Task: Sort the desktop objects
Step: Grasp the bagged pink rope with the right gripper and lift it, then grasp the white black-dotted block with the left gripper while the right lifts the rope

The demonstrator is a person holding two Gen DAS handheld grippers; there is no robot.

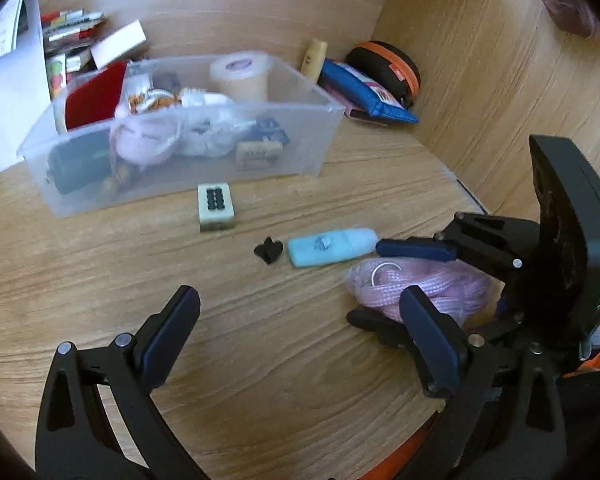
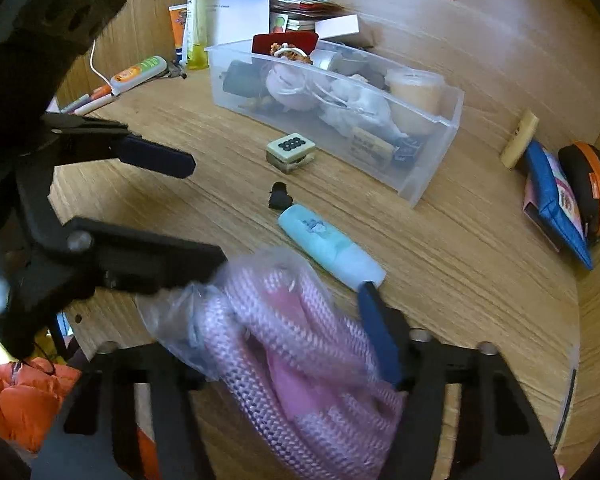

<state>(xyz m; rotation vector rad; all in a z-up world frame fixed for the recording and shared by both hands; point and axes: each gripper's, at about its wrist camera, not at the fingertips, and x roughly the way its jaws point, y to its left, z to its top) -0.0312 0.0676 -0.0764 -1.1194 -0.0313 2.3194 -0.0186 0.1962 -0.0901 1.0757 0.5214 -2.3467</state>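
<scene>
Left wrist view: the left gripper (image 1: pixel 296 320) hangs over the wooden desk (image 1: pixel 260 360) with its 2 blue-padded fingers (image 1: pixel 168 336) spread wide and nothing between them; to its right the right gripper (image 1: pixel 396 280) closes around a pink braided cord in a clear bag (image 1: pixel 428 288), 1 blue pad above the bundle and 1 below; just left of that bundle lies a pale blue tube (image 1: pixel 332 247), with a small black piece (image 1: pixel 268 251) close beside its far end; a cream block with black dots (image 1: pixel 216 206) sits on the desk in front of a clear plastic bin (image 1: pixel 308 140), which is packed with mixed items, a red case and a lidded cup among them; a blue pouch (image 1: pixel 364 92) and a black case with an orange zip (image 1: pixel 388 68) lie in the back corner.

Right wrist view: the right gripper (image 2: pixel 292 340) is clamped on the pink braided cord in a clear bag (image 2: pixel 292 344), its right blue pad pressed into the bundle while the left pad is hidden behind the plastic; the pale blue tube (image 2: pixel 328 246) lies just beyond, its near end close to the right fingertip; the small black piece (image 2: pixel 279 199), the cream block with black dots (image 2: pixel 291 150) and the clear plastic bin (image 2: pixel 432 168) follow behind; the left gripper (image 2: pixel 188 216) enters from the left, jaws apart.
</scene>
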